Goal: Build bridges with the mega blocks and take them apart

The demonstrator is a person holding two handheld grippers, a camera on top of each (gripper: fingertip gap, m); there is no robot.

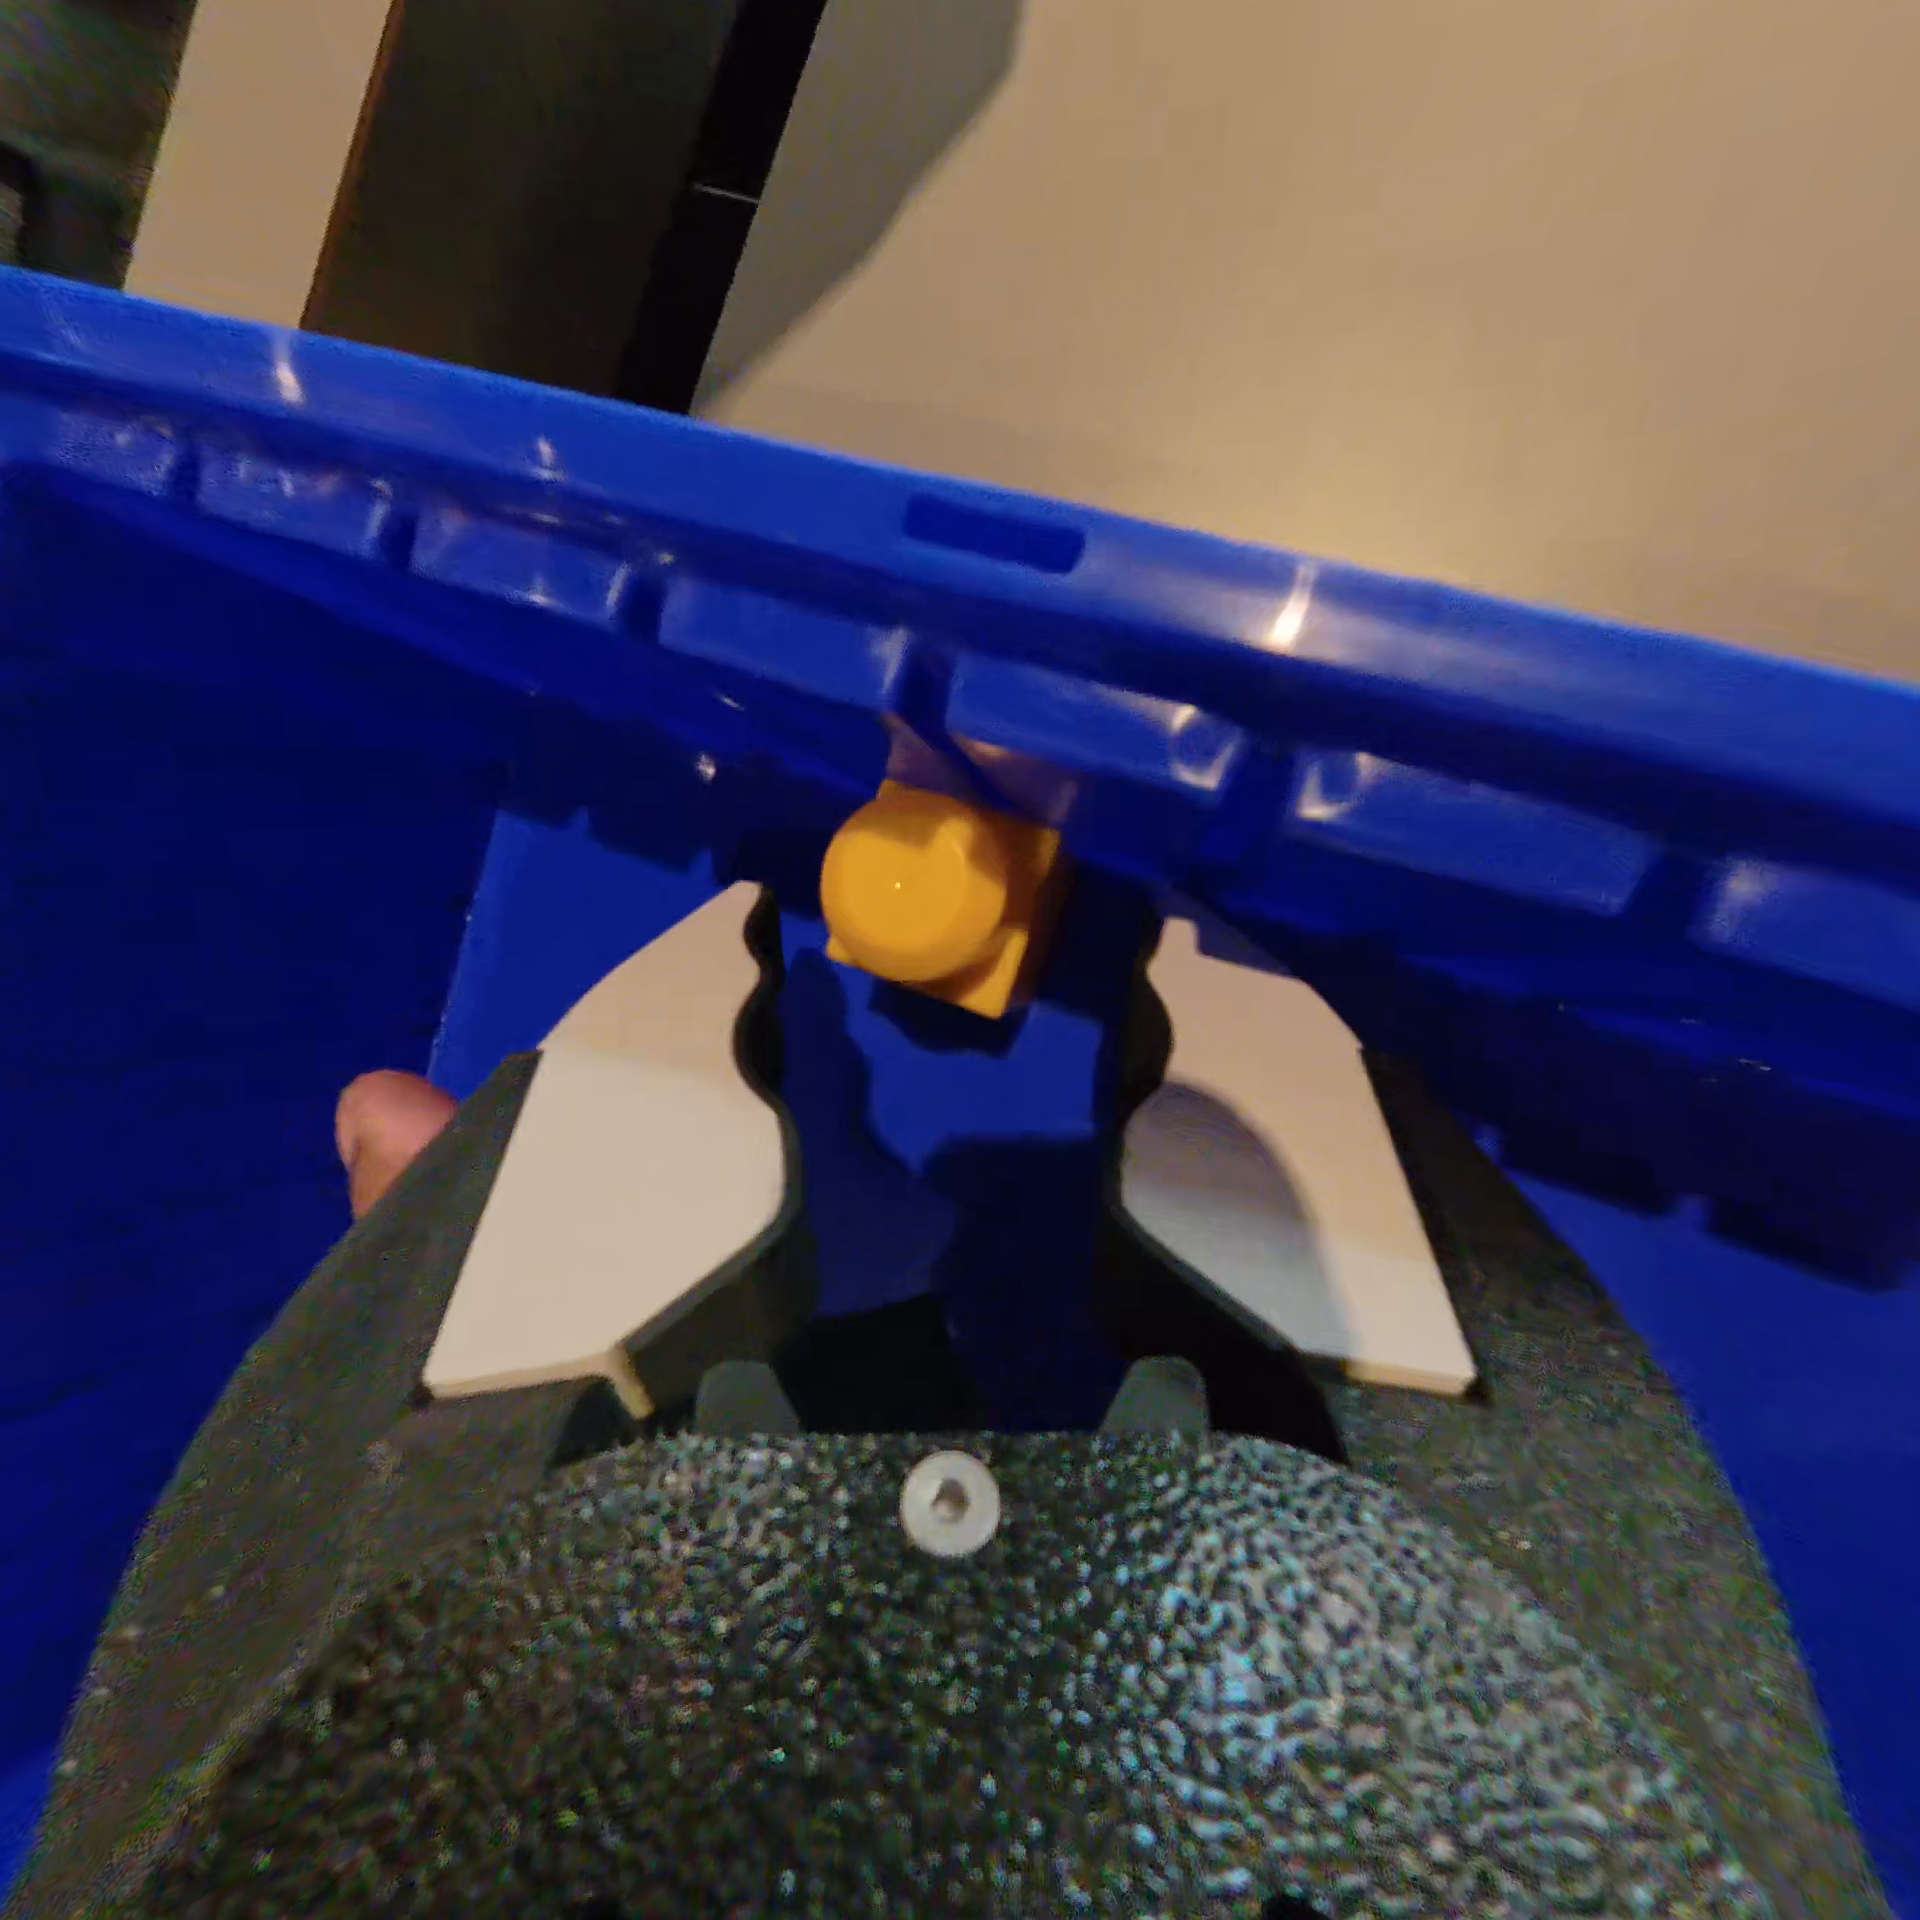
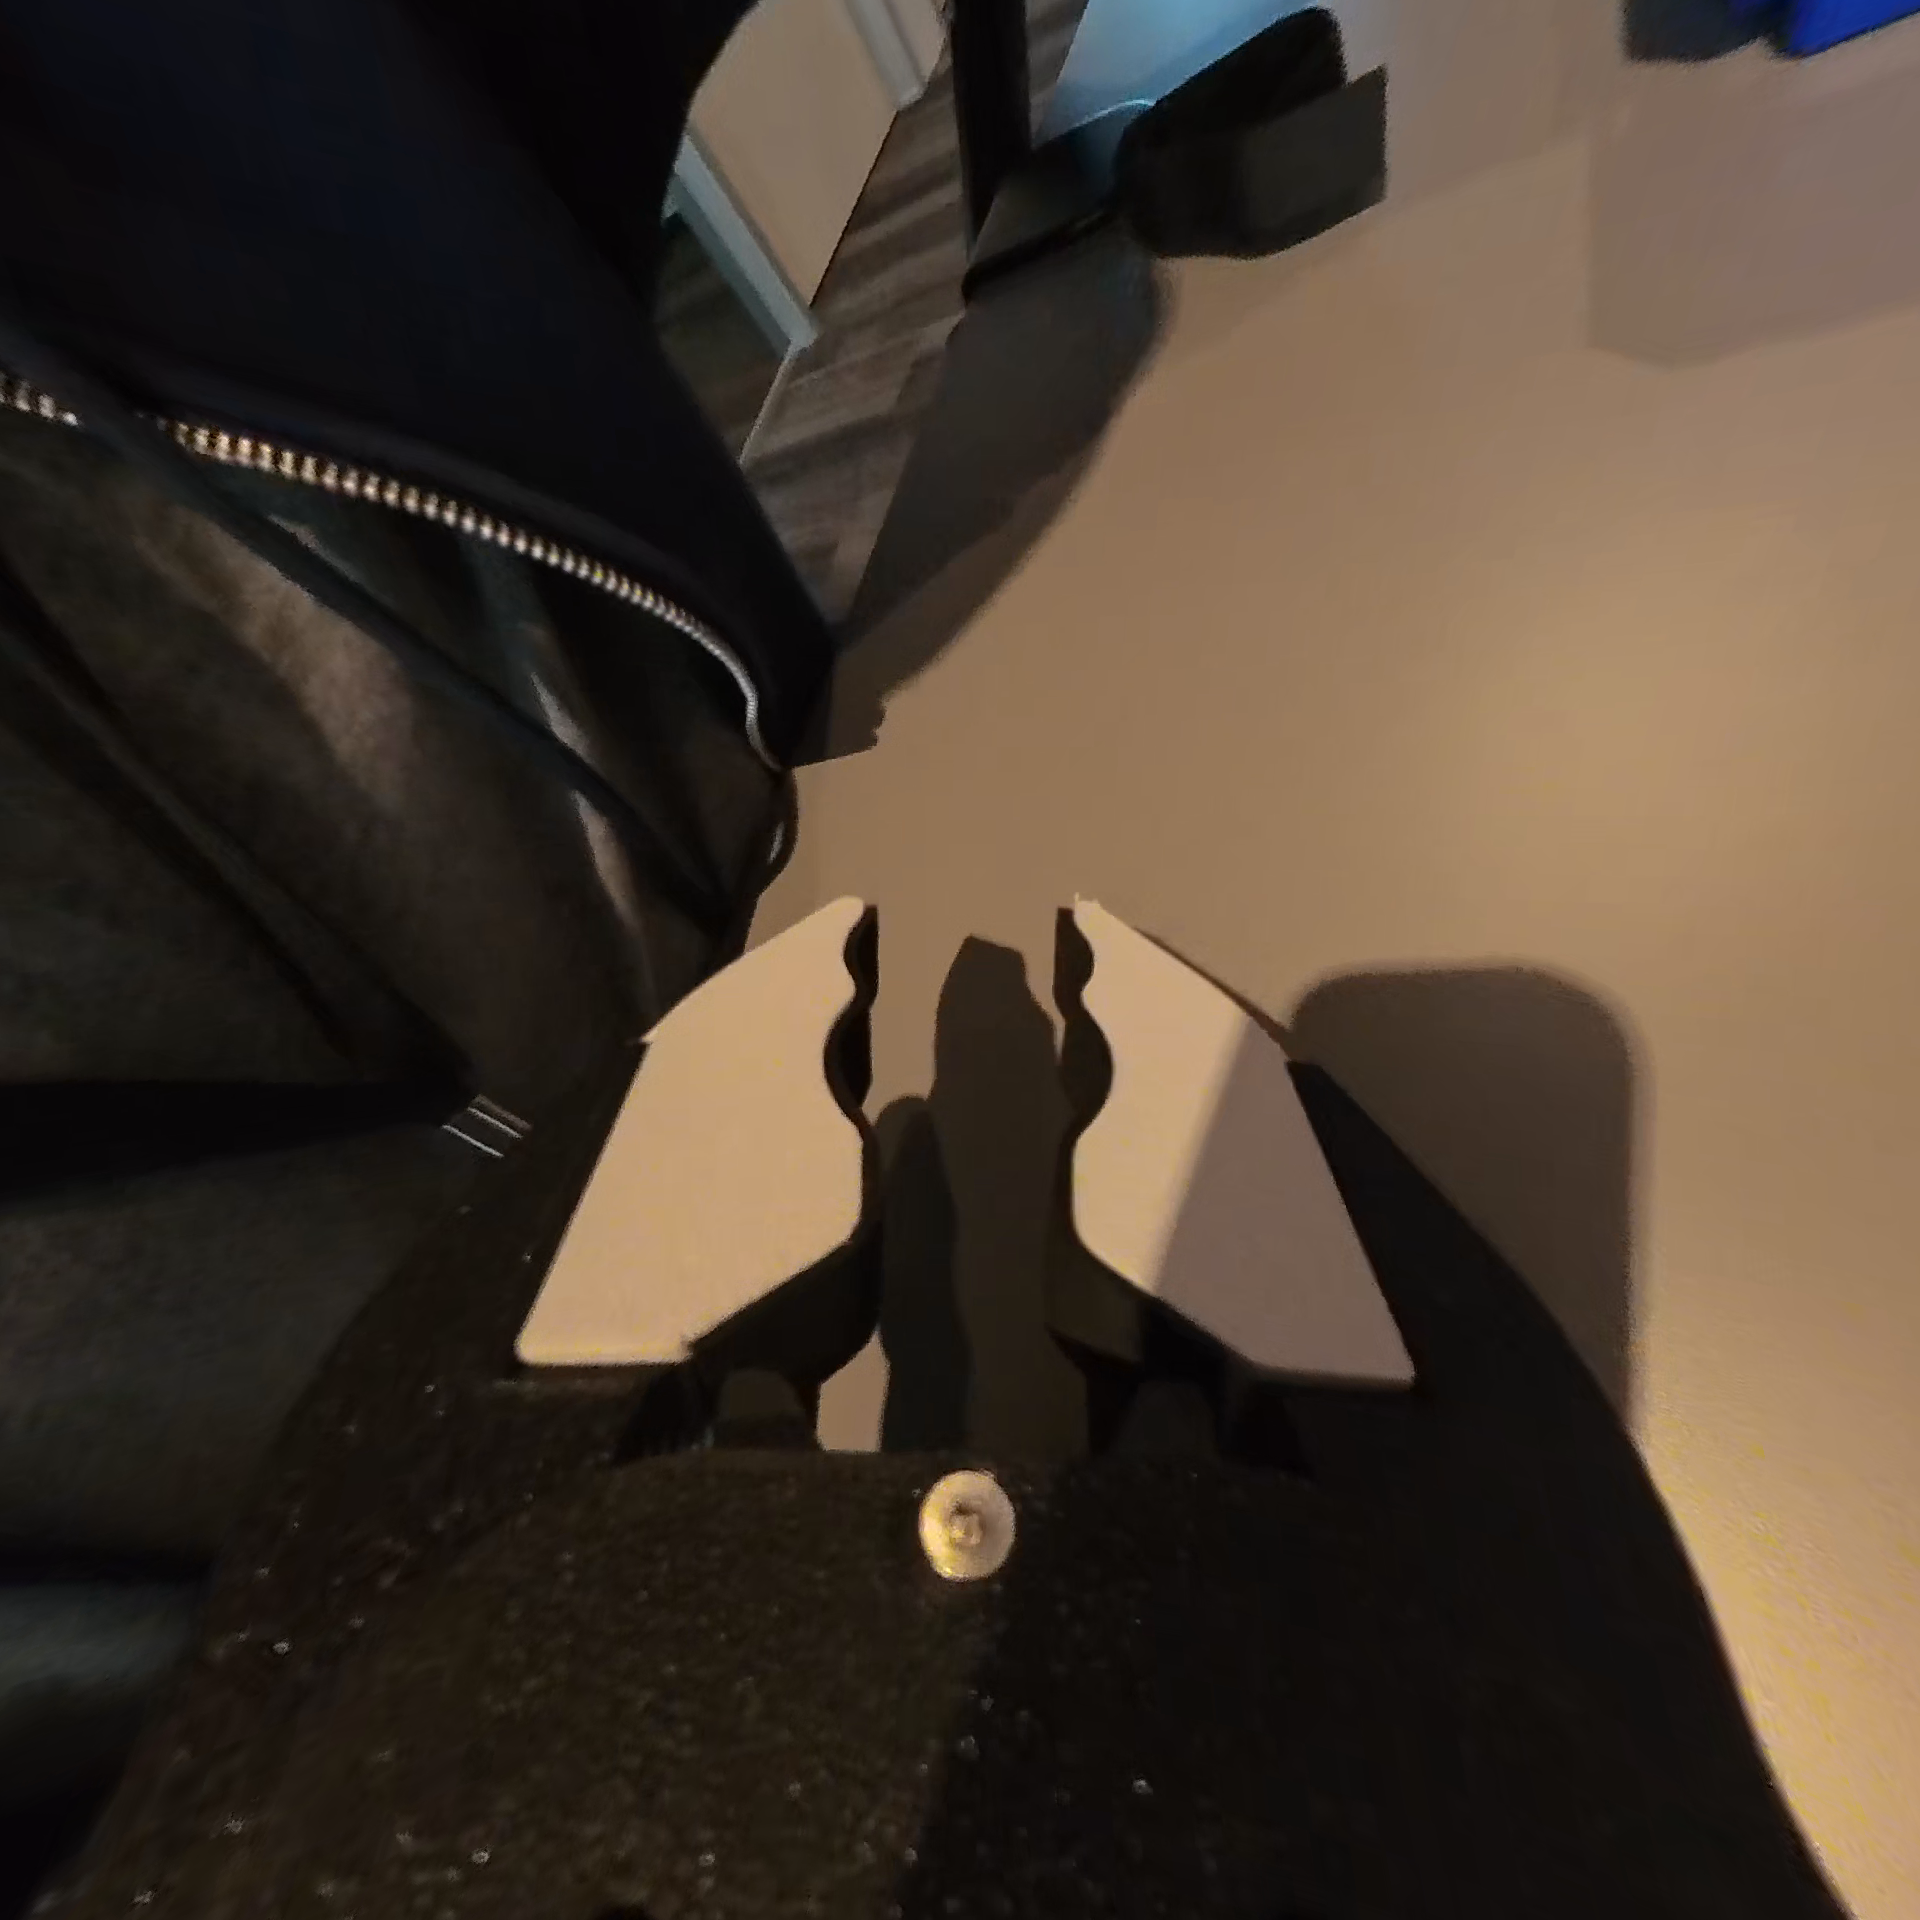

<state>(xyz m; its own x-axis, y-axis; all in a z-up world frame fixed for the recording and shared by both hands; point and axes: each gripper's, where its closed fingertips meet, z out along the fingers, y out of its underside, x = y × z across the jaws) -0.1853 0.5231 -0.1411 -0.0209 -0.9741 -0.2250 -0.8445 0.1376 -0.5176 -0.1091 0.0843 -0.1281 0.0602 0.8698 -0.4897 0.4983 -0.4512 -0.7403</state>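
Observation:
My left gripper [image 1: 954,920] is open, its white fingers [image 1: 623,1143] spread wide over a blue plastic bin [image 1: 1039,623]. A small yellow one-stud block [image 1: 925,899] is just past the fingertips, close against the bin's ribbed wall under the rim. Its stud faces me and neither finger touches it. I cannot tell whether it rests on something or is loose in the air. My right gripper [image 2: 966,920] is open and empty, low over a bare beige tabletop [image 2: 1455,675]. No block shows in the right wrist view.
A thumb [image 1: 384,1132] shows beside the left gripper's body. A person's black zipped jacket [image 2: 364,520] fills the left of the right wrist view. A dark stand [image 2: 1018,156] and a blue shape [image 2: 1849,31] are at the table's far edge. Some 45 centimetres of space lies between my two pairs of fingers. The small yellow one-stud block [image 1: 925,899] is about 4 centimetres from my left fingertips and 45 centimetres from my right.

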